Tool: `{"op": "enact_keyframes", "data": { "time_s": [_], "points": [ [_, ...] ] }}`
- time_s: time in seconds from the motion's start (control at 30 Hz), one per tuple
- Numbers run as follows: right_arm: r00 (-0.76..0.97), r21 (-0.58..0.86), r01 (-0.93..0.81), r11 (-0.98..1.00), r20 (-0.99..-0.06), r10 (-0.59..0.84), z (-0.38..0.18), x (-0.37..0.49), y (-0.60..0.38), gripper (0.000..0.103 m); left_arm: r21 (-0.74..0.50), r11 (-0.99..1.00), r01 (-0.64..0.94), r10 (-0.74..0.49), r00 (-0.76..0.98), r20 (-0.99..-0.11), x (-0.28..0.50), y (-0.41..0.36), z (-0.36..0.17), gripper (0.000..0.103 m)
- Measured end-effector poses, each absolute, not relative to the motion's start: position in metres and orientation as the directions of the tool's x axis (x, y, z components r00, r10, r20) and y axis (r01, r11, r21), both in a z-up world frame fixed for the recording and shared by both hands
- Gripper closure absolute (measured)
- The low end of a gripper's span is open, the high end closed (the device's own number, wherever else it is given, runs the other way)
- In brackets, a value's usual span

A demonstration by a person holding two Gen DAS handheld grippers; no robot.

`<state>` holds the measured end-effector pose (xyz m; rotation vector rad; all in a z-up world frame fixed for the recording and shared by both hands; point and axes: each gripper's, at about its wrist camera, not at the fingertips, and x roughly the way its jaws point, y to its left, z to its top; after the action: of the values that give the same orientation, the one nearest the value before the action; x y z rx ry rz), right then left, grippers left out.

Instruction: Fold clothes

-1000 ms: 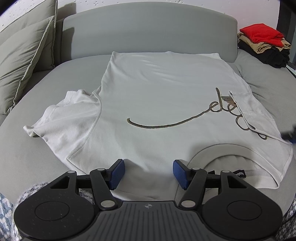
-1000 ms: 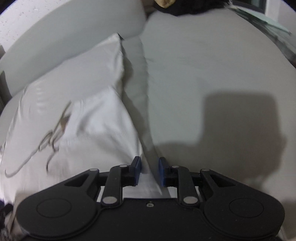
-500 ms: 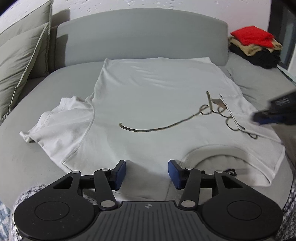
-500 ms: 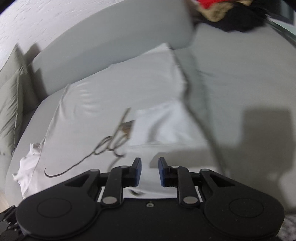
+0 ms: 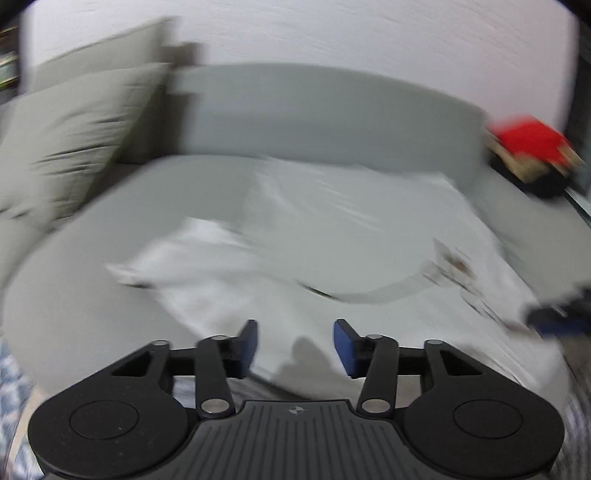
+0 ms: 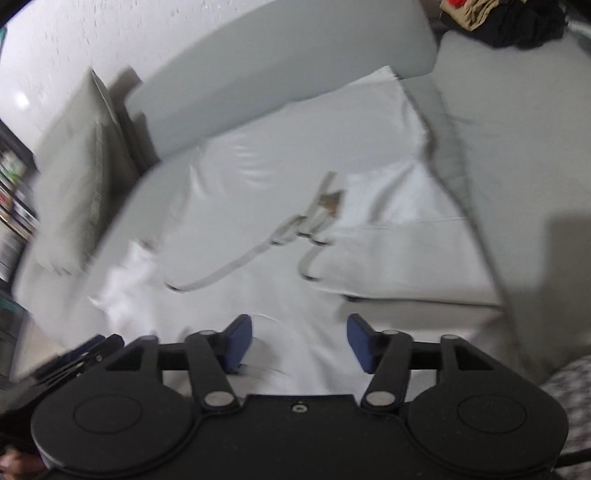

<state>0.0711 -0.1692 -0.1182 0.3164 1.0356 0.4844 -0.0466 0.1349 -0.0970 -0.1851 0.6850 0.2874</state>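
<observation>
White T-shirt (image 6: 369, 177): soft knit cotton, lying flat on the grey sofa (image 6: 517, 140), printed side up, with a thin dark cursive script (image 6: 295, 229) running across the chest. Its long axis runs from the collar end, nearest the cameras, toward the backrest (image 5: 332, 110) at 12 o'clock. In the right wrist view the sleeve (image 6: 406, 254) at 3 o'clock is folded inward over the body, forming a smooth rectangular flap with a straight hem; the other sleeve (image 6: 129, 280) at 9 o'clock lies crumpled and spread outward. The left wrist view is heavily motion-blurred.

Left gripper (image 5: 294, 345): blue pads spread apart, nothing between them, above the shirt's near edge. Right gripper (image 6: 299, 341): jaws have just been opening; pads stand apart with only the cloth lying below them, no fabric pinched.

Surroundings: padded grey cushions (image 5: 74, 129) at 10 o'clock; a stack of clothes (image 5: 532, 155), red on tan on black, at 2 o'clock on the sofa, well apart from the shirt; a textured white wall (image 5: 332, 33) behind.
</observation>
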Motion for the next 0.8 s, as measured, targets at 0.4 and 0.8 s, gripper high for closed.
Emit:
{"op": "enact_keyframes", "data": {
  "time_s": [0.4, 0.8],
  "points": [
    [0.279, 0.675, -0.069, 0.734, -0.694, 0.664, -0.162, 0.093, -0.125, 0.045, -0.349, 0.701, -0.622, 0.266, 0.682, -0.681, -0.050, 0.282, -0.116, 0.048],
    [0.269, 0.670, -0.036, 0.742, -0.708, 0.652, -0.170, 0.098, -0.123, 0.045, -0.482, 0.609, -0.631, 0.164, 0.694, -0.701, 0.002, 0.327, -0.133, 0.049]
  ]
}}
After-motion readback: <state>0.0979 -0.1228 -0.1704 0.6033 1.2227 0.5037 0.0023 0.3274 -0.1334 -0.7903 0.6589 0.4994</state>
